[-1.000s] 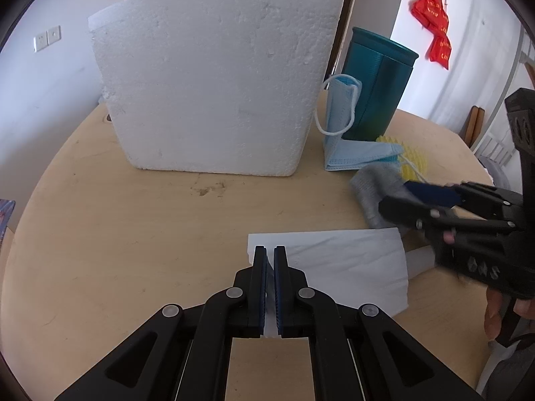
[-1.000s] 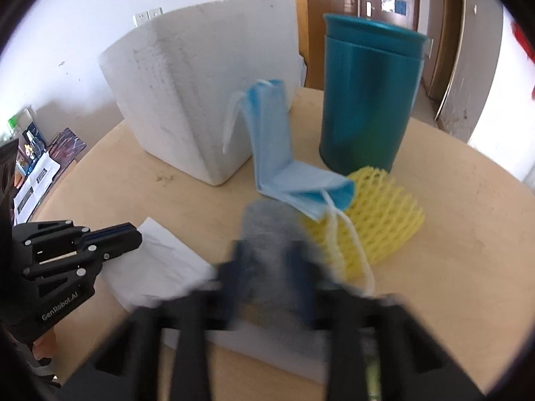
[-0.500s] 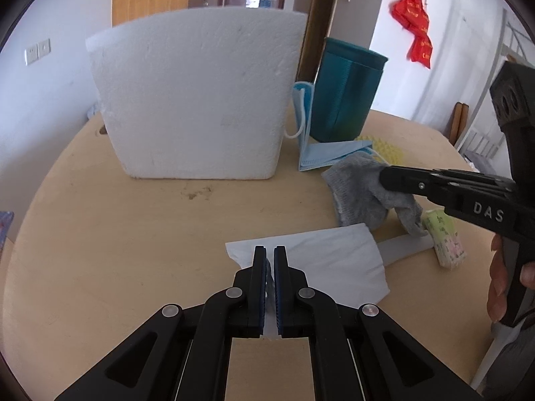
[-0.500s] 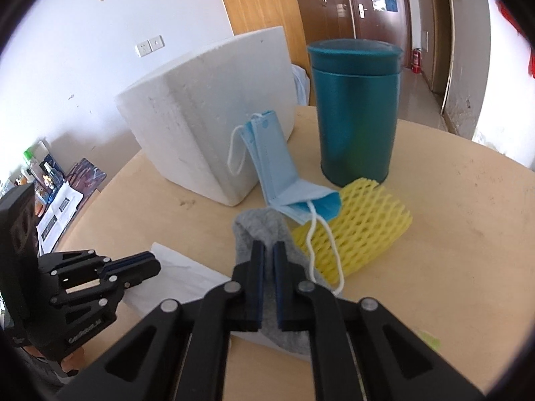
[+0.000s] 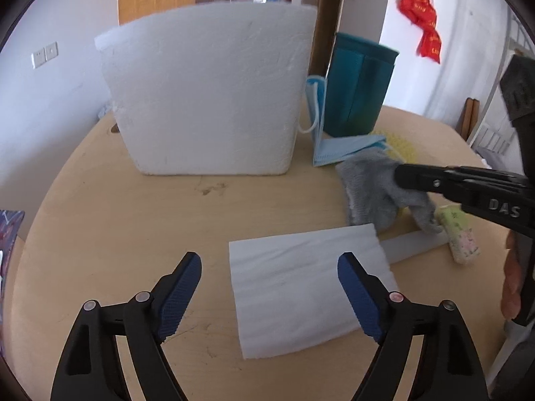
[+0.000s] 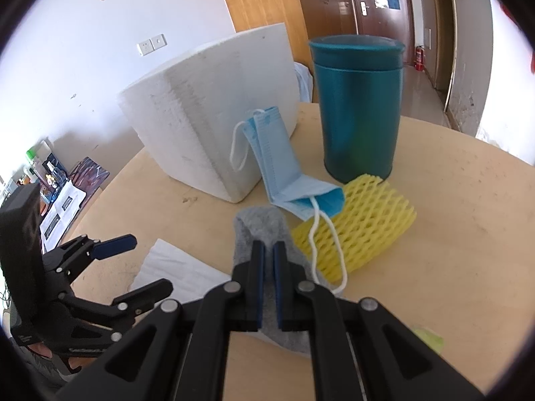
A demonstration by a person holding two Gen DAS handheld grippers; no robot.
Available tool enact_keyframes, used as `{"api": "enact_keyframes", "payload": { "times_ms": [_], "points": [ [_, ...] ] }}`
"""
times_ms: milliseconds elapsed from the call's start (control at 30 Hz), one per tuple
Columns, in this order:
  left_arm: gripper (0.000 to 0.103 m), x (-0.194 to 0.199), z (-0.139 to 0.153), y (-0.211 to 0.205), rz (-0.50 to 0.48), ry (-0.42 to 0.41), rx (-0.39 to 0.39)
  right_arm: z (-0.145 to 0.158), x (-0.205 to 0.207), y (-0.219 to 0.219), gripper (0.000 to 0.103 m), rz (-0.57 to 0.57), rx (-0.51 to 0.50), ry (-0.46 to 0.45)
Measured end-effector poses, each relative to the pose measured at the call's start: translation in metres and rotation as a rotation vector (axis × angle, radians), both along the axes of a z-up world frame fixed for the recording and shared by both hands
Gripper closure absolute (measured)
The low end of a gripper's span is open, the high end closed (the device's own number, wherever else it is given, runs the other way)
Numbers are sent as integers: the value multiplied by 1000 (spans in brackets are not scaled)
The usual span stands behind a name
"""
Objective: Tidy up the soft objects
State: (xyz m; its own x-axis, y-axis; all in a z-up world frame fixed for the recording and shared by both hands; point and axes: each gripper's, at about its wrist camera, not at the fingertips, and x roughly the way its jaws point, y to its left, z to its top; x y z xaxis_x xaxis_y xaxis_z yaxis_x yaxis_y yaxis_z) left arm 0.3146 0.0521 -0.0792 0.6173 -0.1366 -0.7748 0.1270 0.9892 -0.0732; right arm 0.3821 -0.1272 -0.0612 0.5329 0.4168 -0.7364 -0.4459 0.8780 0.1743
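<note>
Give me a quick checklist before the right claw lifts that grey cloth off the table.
1. Right claw shut on the grey cloth: ok, cloth is pinched between its pads.
2. Left claw clear of the white tissue: ok, its jaws are opening and the tissue lies flat, unpinched.
3. Face mask free of the cloth: cannot tell; its ear loop hangs right beside the cloth.
4. Yellow foam net clear of the cloth: cannot tell, they sit very close.
5. Teal canister out of the lift path: ok, it stands upright farther back.
</note>
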Motion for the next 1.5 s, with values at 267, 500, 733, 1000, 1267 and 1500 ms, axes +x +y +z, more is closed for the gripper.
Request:
{"api": "enact_keyframes", "payload": {
  "times_ms": [267, 500, 733, 1000, 1267, 1500],
  "points": [
    [19, 19, -16, -6, 5, 73, 35, 0, -1, 1, 95, 9, 2, 2],
    [59, 20, -18, -15, -14, 61, 64, 1, -1, 0, 95, 7, 6, 0],
    [92, 9, -8, -14, -37, 22, 18, 7, -4, -1, 95, 9, 23, -14],
    [92, -14, 29, -3, -5, -79, -19, 27, -22, 1, 95, 39, 69, -58],
    [92, -37, 55, 2, 17, -133, -34, 51, -49, 2, 95, 51, 103, -117],
    [92, -62, 68, 0, 10, -177, -39, 62, -78, -2, 95, 42, 108, -152]
  ]
}}
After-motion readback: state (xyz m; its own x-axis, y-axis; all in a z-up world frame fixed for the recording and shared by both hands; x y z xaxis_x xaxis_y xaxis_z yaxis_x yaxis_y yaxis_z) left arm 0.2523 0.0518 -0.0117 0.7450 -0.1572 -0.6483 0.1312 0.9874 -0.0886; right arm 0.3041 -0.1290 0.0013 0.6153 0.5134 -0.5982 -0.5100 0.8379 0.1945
